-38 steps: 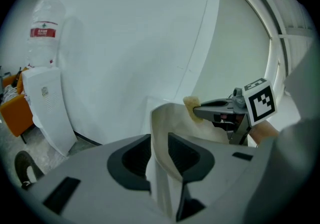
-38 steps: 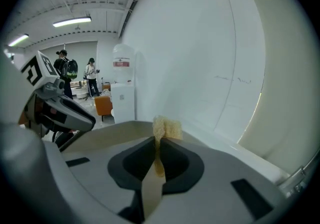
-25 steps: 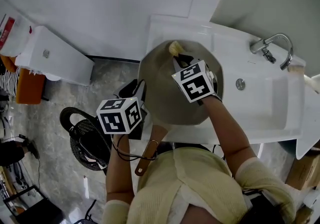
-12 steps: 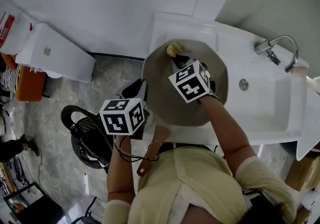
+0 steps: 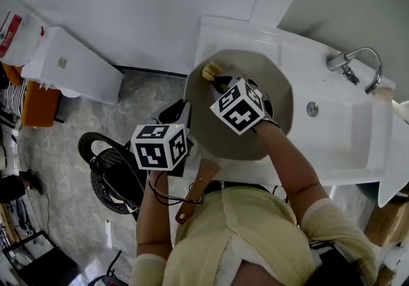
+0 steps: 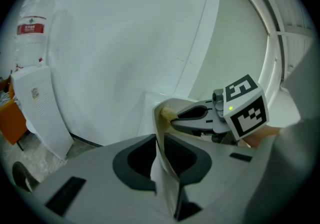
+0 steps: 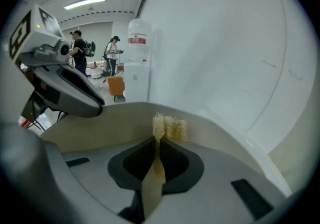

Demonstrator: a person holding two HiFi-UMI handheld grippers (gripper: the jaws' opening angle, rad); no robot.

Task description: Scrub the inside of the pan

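Pan point(image 5: 214, 128): held tilted over the left end of the sink point(image 5: 348, 135), beige inside facing up. Its wooden handle point(image 5: 193, 194) points toward the person. The rim wall runs edge-on between the left gripper point(image 6: 161, 155) fingers, which are clamped on it. The handle lies near those fingers, on the person's side.

Scrub pad point(image 7: 169, 127): yellow and fibrous, pinched tight between the right gripper point(image 7: 158, 150) fingers. Its tuft sticks out past the tips against the pan's inner wall at the far rim.

Judged step: scrubbing the upper wall. How much is already covered cannot be told.

Risks:
- The hold on the thin rim is narrow, so scrub pressure could twist the pan in the left fingers or drop it into the sink.
- Only a strip of pad is pinched, and drag could pull it free.
- This close to the rim, a stroke could run off the edge.
- If the pad folds, bare fingertips could scrape the coating.
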